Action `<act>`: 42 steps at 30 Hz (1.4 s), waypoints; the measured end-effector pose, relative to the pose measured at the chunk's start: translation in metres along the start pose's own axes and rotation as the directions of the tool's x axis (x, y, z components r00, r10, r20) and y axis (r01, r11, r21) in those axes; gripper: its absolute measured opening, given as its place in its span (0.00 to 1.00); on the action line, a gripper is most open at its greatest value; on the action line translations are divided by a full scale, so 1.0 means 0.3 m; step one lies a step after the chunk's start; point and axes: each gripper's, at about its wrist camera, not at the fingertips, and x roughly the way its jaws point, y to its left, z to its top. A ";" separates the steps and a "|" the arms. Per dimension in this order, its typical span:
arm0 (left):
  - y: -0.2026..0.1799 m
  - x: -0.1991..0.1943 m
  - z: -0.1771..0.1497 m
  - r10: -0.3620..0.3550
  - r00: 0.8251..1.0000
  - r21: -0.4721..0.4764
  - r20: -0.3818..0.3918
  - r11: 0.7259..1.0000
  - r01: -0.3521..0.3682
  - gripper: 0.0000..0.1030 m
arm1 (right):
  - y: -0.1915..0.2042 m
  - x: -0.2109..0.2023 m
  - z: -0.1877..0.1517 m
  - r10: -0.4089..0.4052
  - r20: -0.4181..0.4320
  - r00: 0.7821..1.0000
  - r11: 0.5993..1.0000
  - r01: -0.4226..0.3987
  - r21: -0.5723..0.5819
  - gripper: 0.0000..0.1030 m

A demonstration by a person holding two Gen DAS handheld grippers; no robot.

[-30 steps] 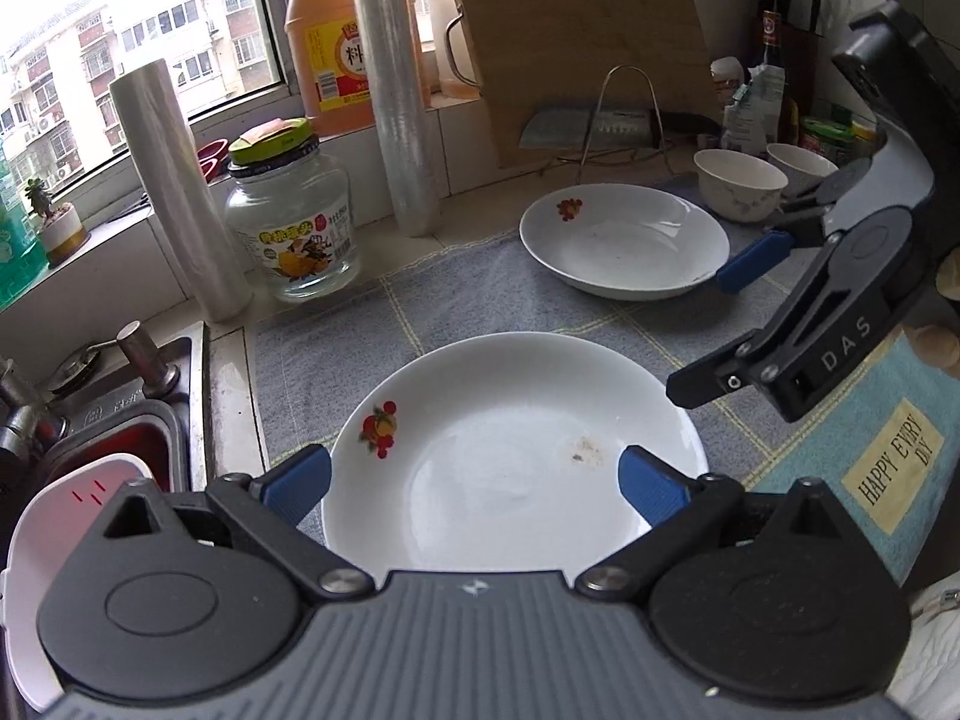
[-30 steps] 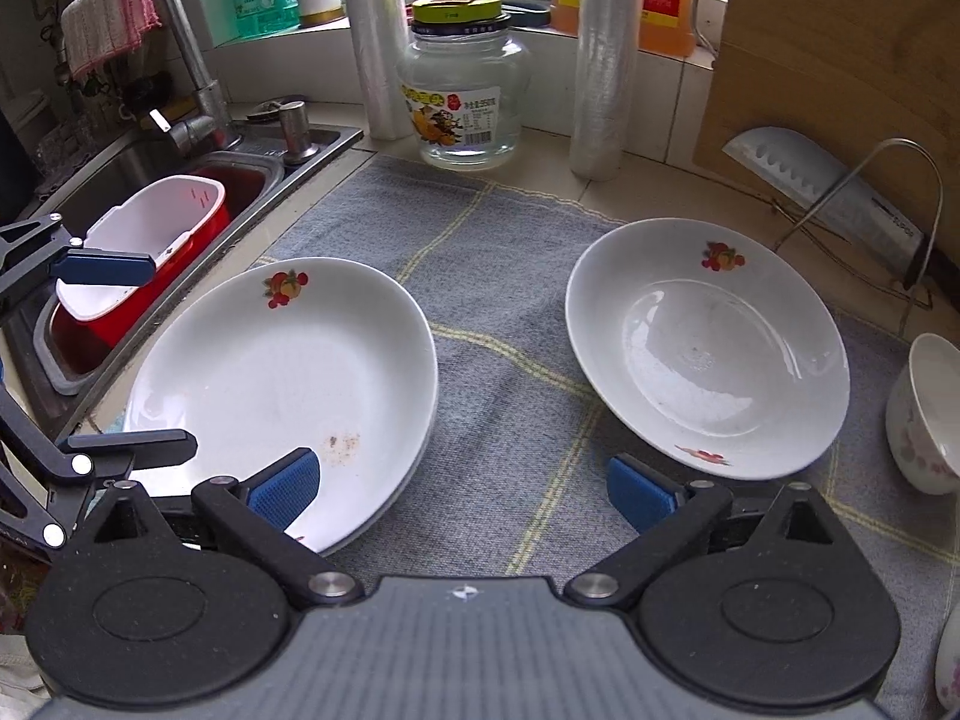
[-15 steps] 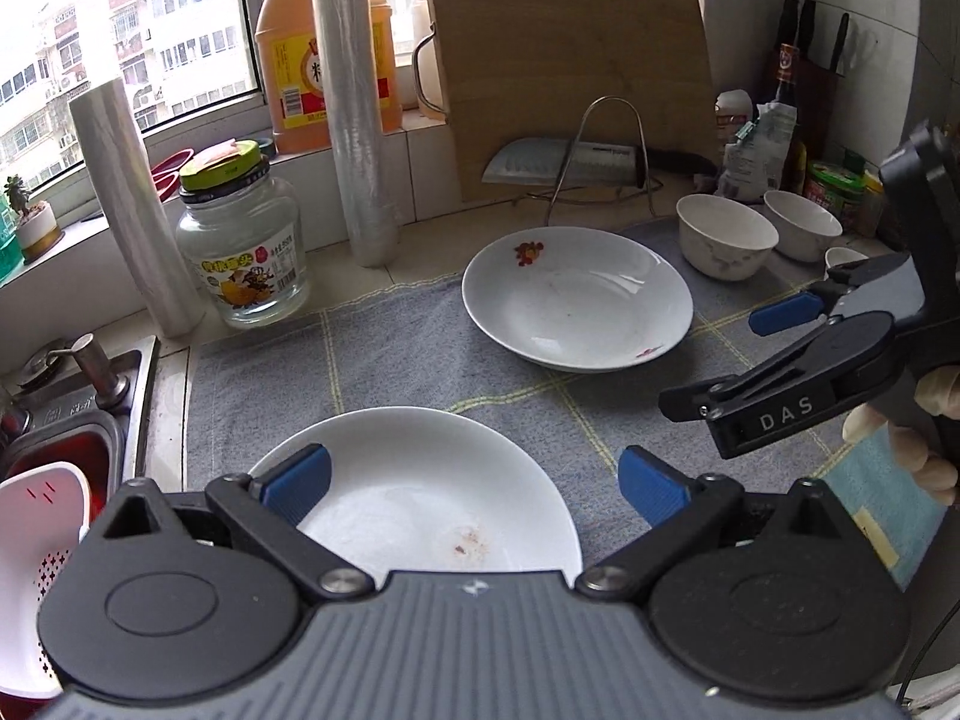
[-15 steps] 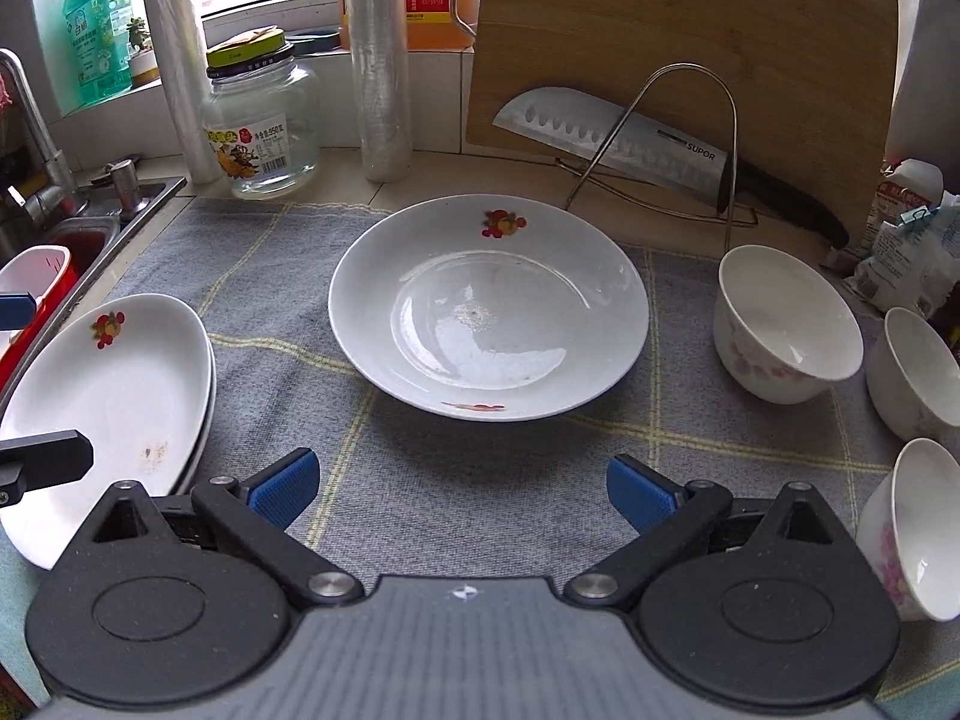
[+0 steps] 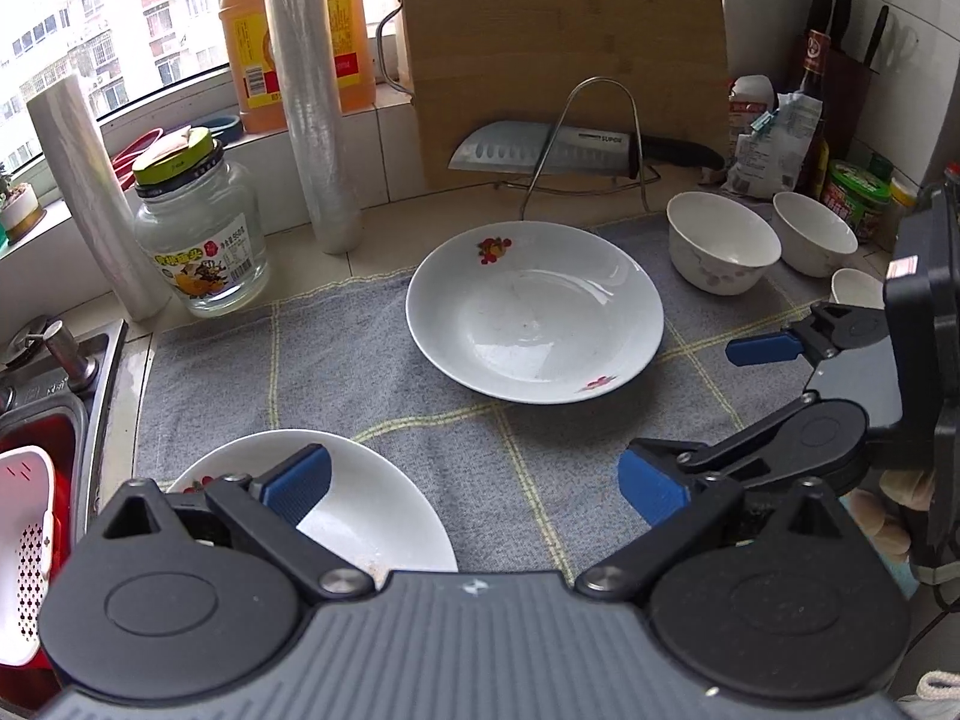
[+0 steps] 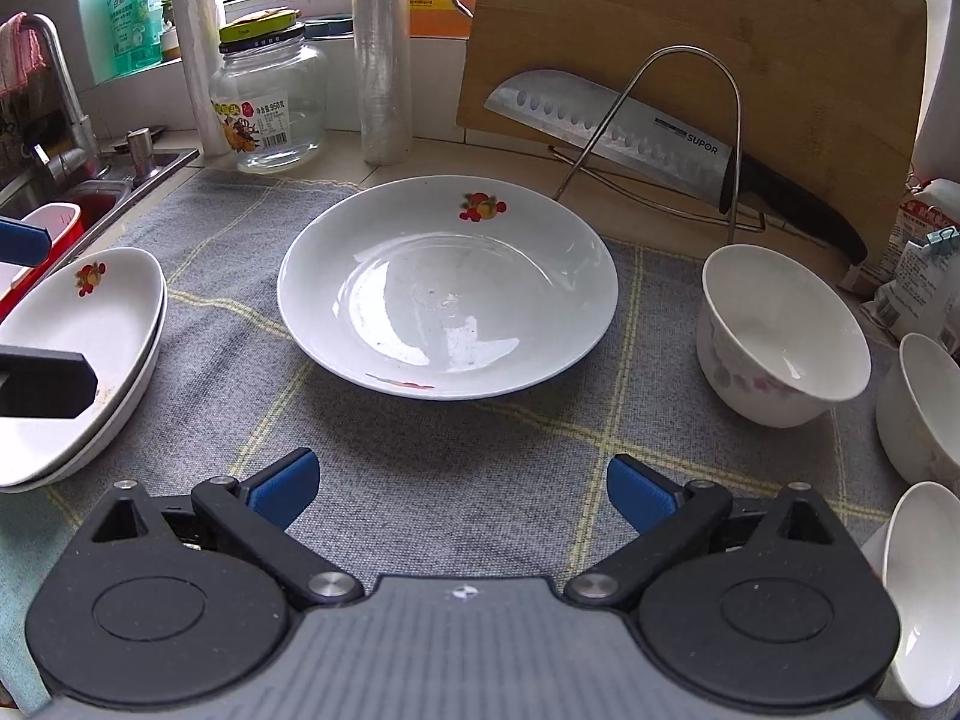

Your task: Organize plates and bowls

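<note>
Grey checked cloth (image 6: 420, 480) covers the kitchen counter under a bright window. On it lies a round white ceramic plate with a red fruit motif (image 6: 447, 294), flat and face up, its fruit print on the far rim. It sits ahead of the right gripper (image 6: 462, 489), centred between the blue pads (image 6: 282, 489), apart from them; the tongs are spread wide and empty. From the left wrist view the same plate (image 5: 534, 312) lies ahead and slightly right of the left gripper (image 5: 474, 486), whose tongs are likewise spread, holding nothing. Two stacked white plates (image 6: 78, 354) rest at the cloth's left end, partly under the left gripper's left pad. White ceramic bowls with pink flowers (image 6: 780, 336) stand upright to the right. A steel cleaver marked "SUPOR" (image 6: 606, 132) leans on a wire rack against a wooden cutting board (image 6: 720, 30). A glass jar's label (image 6: 252, 123) reads "950".
</note>
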 end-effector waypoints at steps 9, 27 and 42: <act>0.013 0.093 0.124 -0.022 0.999 0.008 -0.038 1.000 0.022 0.99 | -0.022 0.055 -0.004 0.006 -0.009 1.000 1.000 -0.006 -0.008 1.00; 0.027 0.365 0.310 -0.108 0.990 0.071 -0.086 0.991 0.115 0.99 | -0.041 0.123 -0.025 0.022 0.040 0.999 0.999 -0.020 -0.039 1.00; 0.072 0.575 0.370 -0.164 0.972 0.037 -0.166 0.984 0.173 0.98 | -0.039 0.154 0.004 0.053 0.063 0.997 0.996 -0.048 -0.076 1.00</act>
